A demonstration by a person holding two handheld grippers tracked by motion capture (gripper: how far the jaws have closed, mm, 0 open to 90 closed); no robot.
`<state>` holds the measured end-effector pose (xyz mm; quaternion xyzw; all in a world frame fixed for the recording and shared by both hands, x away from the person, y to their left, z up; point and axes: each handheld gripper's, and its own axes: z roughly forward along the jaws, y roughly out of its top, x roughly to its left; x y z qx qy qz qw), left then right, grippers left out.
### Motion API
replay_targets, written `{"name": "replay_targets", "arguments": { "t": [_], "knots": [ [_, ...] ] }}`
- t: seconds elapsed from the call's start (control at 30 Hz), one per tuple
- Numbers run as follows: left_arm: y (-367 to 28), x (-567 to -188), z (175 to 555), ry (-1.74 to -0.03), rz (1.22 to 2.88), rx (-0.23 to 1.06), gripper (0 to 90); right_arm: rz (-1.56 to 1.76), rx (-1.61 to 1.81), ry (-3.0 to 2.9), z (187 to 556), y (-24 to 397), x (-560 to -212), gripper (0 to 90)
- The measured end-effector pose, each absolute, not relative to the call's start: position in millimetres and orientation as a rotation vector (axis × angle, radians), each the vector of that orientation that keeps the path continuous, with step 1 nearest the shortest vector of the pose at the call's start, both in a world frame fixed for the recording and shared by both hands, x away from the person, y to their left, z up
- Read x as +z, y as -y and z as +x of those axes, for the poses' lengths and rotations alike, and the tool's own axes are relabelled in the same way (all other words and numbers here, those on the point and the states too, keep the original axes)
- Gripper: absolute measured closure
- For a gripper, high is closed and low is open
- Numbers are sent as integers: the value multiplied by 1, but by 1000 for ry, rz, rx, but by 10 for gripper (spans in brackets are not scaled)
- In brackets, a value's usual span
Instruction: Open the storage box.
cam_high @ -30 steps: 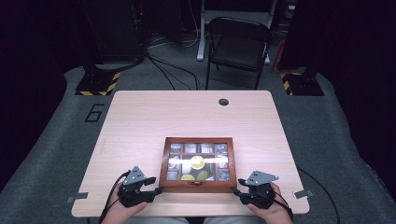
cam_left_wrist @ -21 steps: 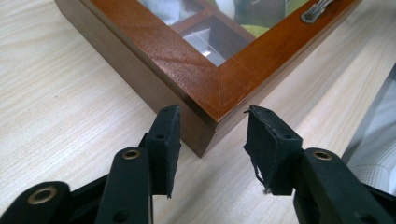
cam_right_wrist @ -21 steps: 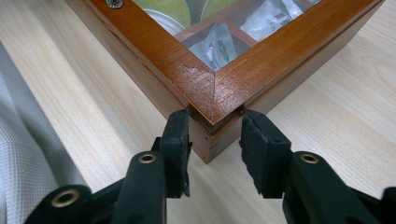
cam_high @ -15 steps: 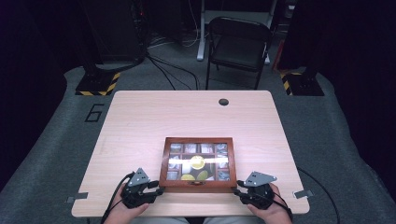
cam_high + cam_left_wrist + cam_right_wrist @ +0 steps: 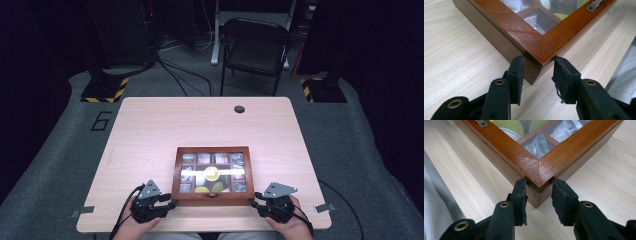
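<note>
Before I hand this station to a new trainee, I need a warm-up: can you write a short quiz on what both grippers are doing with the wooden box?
1. True or false: the lid of the wooden box is shut.
2. Which part of the box does the left gripper clamp: A) the clasp, B) a near corner, C) the far edge?
3. What does the right gripper hold?

Key: 1. True. 2. B. 3. The other near corner of the box, with a pad on each side of it.
</note>
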<state>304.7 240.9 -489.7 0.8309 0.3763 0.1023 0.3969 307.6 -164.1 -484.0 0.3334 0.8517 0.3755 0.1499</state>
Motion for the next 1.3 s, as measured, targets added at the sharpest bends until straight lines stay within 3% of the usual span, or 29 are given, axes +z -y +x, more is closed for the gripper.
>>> {"name": "replay_targets", "arguments": {
  "t": [0.63,0.87,1.3],
  "knots": [
    [-239,-481,303,-935,2053,279,580,955,1116,-2406,305,164,-476,628],
    [-239,-478,303,-931,2058,319,502,957,1126,-2385,305,165,-474,613],
    [-235,-467,305,-945,2016,392,458,963,1195,-2336,309,166,-467,566]
  ]
}}
